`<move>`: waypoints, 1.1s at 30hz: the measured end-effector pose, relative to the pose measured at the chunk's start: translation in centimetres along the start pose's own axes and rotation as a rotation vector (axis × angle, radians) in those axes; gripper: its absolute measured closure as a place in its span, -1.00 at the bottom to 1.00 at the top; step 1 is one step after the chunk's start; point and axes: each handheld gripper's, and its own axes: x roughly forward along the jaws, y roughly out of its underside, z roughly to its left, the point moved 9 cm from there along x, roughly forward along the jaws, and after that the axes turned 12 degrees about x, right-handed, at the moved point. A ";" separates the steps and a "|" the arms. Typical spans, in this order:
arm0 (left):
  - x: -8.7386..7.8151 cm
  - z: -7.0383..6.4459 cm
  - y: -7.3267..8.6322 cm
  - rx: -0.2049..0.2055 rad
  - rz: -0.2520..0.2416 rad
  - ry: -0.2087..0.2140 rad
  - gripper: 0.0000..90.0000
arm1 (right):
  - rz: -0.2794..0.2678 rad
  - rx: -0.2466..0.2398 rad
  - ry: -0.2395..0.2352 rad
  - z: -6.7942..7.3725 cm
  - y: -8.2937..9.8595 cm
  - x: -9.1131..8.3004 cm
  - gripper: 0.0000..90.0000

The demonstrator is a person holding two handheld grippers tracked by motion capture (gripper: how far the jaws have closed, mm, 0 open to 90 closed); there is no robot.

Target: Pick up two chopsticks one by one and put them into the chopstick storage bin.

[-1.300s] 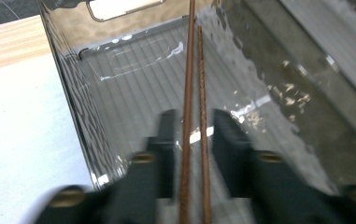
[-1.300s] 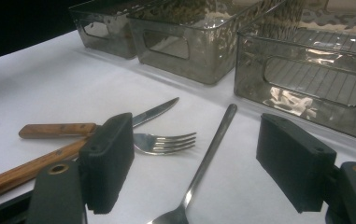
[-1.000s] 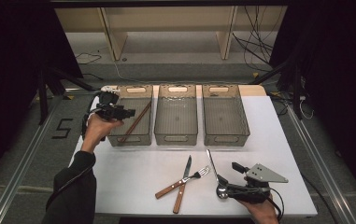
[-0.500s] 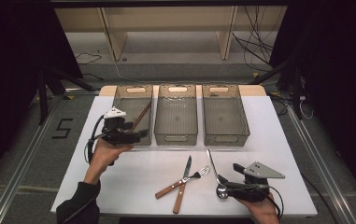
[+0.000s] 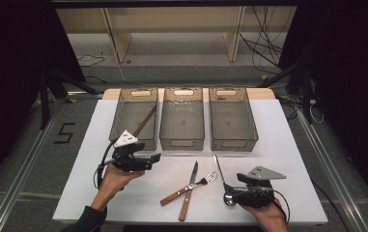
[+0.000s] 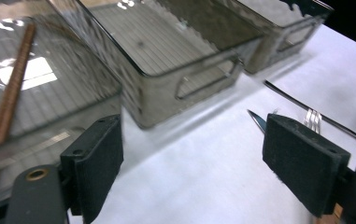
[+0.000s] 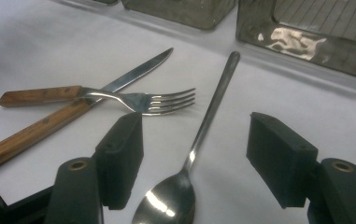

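High view shows the spoon just right of the crossed fork and knife, its bowl between the right gripper's wide-open, empty jaws, while the left gripper, also agape and empty, hovers left of the fork.

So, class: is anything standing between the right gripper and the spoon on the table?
Nothing visible does. The right gripper is open, and the spoon lies bare on the white table between its jaws. The fork and knife lie crossed off to one side, apart from the spoon.
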 end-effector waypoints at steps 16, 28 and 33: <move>-1.2 -1.8 2.9 -0.010 -0.058 -0.017 -0.56 | 0.100 0.042 0.012 0.0 1.3 1.3 -0.01; -2.1 -2.1 4.1 0.007 -0.095 -0.034 -0.58 | 0.132 0.021 0.062 0.7 1.7 2.6 0.12; -2.5 -2.1 4.5 0.006 -0.102 -0.040 -0.58 | 0.146 0.015 0.093 0.7 1.9 3.0 0.20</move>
